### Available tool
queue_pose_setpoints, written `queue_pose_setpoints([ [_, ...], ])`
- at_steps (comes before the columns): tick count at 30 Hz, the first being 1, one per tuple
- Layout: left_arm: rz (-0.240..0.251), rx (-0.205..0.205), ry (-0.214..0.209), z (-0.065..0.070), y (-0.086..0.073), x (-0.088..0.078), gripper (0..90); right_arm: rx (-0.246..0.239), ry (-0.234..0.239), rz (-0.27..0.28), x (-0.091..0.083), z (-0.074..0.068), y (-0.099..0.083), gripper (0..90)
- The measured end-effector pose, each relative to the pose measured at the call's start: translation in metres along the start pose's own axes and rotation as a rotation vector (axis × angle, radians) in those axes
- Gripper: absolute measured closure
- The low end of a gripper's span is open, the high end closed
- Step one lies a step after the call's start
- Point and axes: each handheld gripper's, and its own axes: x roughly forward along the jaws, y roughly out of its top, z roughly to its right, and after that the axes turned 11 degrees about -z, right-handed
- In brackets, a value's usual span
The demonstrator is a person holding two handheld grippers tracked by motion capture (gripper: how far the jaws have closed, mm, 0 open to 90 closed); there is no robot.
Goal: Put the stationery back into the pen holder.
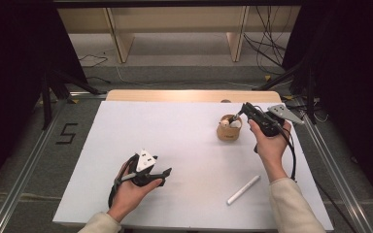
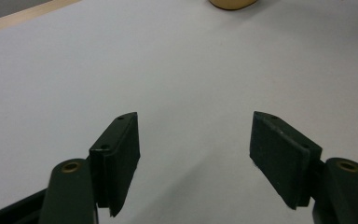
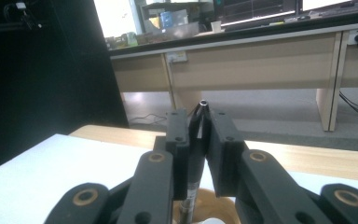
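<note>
A round wooden cup (image 1: 229, 132) stands on the white table top (image 1: 175, 145), right of its middle, with pale things inside. My right gripper (image 1: 240, 111) hangs just above the cup's right rim, shut on a thin black pen (image 3: 192, 186). The pen runs upright between the pads, its metal end poking out above the right gripper (image 3: 198, 116) and its lower part reaching down toward the cup (image 3: 203, 205). My left gripper (image 1: 165, 177) rests low at the near left, open. Nothing lies between the fingertips of the left gripper (image 2: 196, 128); the cup's base (image 2: 232, 3) shows far ahead.
A white pen (image 1: 243, 190) lies slantwise on the table near the front right. The wooden table edge (image 1: 184, 95) runs along the back. Beyond it are a floor with cables (image 1: 267, 46) and wooden desk legs (image 1: 121, 43).
</note>
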Motion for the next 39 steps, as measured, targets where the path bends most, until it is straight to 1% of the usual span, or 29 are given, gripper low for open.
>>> queue_pose_setpoints([
  [4, 0.001, -0.002, 0.0, 0.0, 0.0, 0.0, 33.3, -0.005, -0.003, -0.019, 0.003, 0.0, -0.002, 79.4],
  [13, 0.0, -0.003, -0.004, 0.001, 0.0, 0.001, 33.3, -0.021, -0.016, -0.084, 0.011, 0.001, -0.011, 79.0],
  [16, 0.0, -0.002, -0.004, 0.001, 0.0, 0.001, 33.3, -0.016, -0.022, -0.104, 0.013, 0.003, -0.013, 78.7],
  [18, 0.001, -0.002, -0.003, 0.001, 0.0, 0.001, 33.3, -0.019, -0.025, -0.106, 0.013, 0.004, -0.014, 77.9],
  [20, -0.002, 0.0, -0.003, 0.002, 0.0, 0.001, 33.3, -0.015, -0.026, -0.111, 0.013, 0.005, -0.014, 75.4],
  [24, -0.006, 0.006, -0.007, 0.002, 0.0, 0.002, 33.3, -0.018, -0.037, -0.125, 0.013, 0.006, -0.015, 66.2],
  [28, -0.008, 0.007, -0.009, 0.003, 0.0, 0.002, 33.2, -0.03, -0.047, -0.138, 0.014, 0.006, -0.015, 60.7],
  [35, -0.007, 0.006, -0.01, 0.003, -0.001, 0.002, 33.2, -0.025, -0.07, -0.155, 0.013, 0.007, -0.015, 51.1],
  [39, -0.006, 0.003, -0.014, 0.004, 0.0, 0.002, 33.3, -0.027, -0.063, -0.178, 0.01, 0.008, -0.015, 45.7],
])
